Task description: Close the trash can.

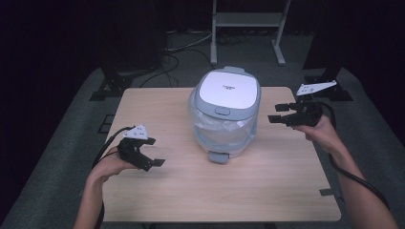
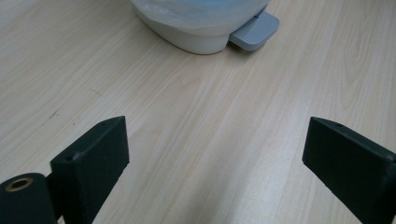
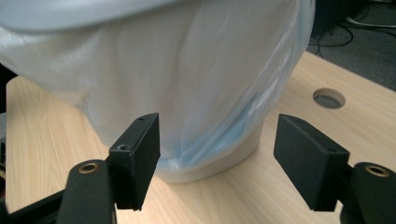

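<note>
Dark room, light wood table; pedal bin centre; left gripper, right gripper jaws wide apart, empty.

We see a pale wooden table on grey carpet, with dark walls beyond. Past the grippers, a white metal stand rises at the far side, and black cables lie left of it.

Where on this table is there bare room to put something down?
Bare wood lies along the near edge of the table, in front of the bin's pedal, and at the far-left corner. Space is tight between the bin and the right gripper.
</note>
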Demonstrator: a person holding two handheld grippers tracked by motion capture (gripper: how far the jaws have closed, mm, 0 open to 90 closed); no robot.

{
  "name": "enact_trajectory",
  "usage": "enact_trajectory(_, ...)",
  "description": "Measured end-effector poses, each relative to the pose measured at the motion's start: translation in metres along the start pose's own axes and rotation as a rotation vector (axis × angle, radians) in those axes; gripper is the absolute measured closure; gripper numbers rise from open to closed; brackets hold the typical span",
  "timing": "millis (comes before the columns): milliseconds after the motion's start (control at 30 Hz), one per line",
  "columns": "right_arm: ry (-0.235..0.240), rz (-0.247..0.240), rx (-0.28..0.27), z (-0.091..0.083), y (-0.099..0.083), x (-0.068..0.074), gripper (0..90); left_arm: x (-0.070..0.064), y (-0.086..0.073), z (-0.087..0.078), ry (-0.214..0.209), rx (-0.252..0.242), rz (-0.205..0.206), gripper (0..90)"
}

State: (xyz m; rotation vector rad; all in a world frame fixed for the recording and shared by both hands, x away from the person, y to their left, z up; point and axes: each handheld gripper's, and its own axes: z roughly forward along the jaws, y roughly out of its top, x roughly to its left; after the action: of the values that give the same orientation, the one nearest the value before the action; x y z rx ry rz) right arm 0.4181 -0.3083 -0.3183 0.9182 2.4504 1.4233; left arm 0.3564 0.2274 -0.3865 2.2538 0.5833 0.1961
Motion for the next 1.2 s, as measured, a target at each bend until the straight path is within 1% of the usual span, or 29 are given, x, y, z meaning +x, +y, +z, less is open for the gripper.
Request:
enact_trajectory(167, -0.001, 0.011, 0.013, 0.003, -0.012, 0.001, 29.2, -0.001, -0.004, 0.003, -0.003, 0.001, -0.003, 6.1)
enact_trajectory(233, -0.002, 0.012, 0.013, 0.004, -0.017, 0.001, 28.8, -0.001, -0.005, 0.005, 0.000, -0.007, -0.015, 4.1)
enact_trajectory(400, 0.000, 0.025, 0.020, 0.007, -0.028, 0.002, 28.4, -0.001, -0.008, 0.006, 0.001, -0.010, -0.016, 3.1)
enact_trajectory(667, 0.006, 0.044, 0.037, 0.011, -0.041, 0.004, 27.9, -0.003, -0.014, 0.010, -0.001, -0.009, -0.022, 2.8)
enact_trajectory(933, 0.011, 0.059, 0.047, 0.014, -0.055, 0.007, 27.7, -0.004, -0.018, 0.015, -0.007, -0.024, -0.028, 2.9)
enact_trajectory(1067, 0.013, 0.071, 0.050, 0.014, -0.064, 0.009, 27.8, -0.007, -0.021, 0.016, -0.009, -0.033, -0.033, 2.9)
enact_trajectory(1200, 0.010, 0.086, 0.047, 0.015, -0.073, 0.013, 27.7, -0.013, -0.025, 0.018, -0.007, -0.027, -0.030, 2.8)
